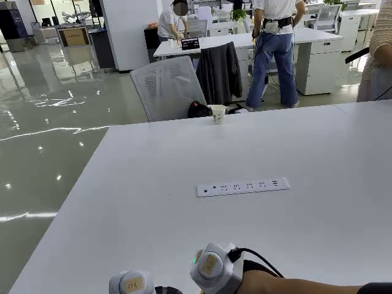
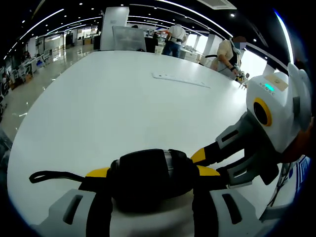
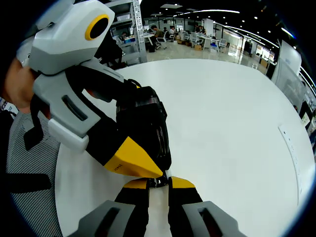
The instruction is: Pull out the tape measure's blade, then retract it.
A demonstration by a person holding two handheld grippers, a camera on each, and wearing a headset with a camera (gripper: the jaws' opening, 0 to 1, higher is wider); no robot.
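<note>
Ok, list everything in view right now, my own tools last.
table: one, white, beneath everything
power strip: one, white, mid-table
paper cup: one, white, far table edge
mesh chair: one, grey, behind far edge
jacket: one, dark, over a chair beyond
standing person: one, blue jeans, by background desks
tape measure: one, black, held at near table edge
left tool: one, grey with yellow tips, shut on tape measure
right tool: one, grey with yellow tips, tips close together at tape measure's base
</note>
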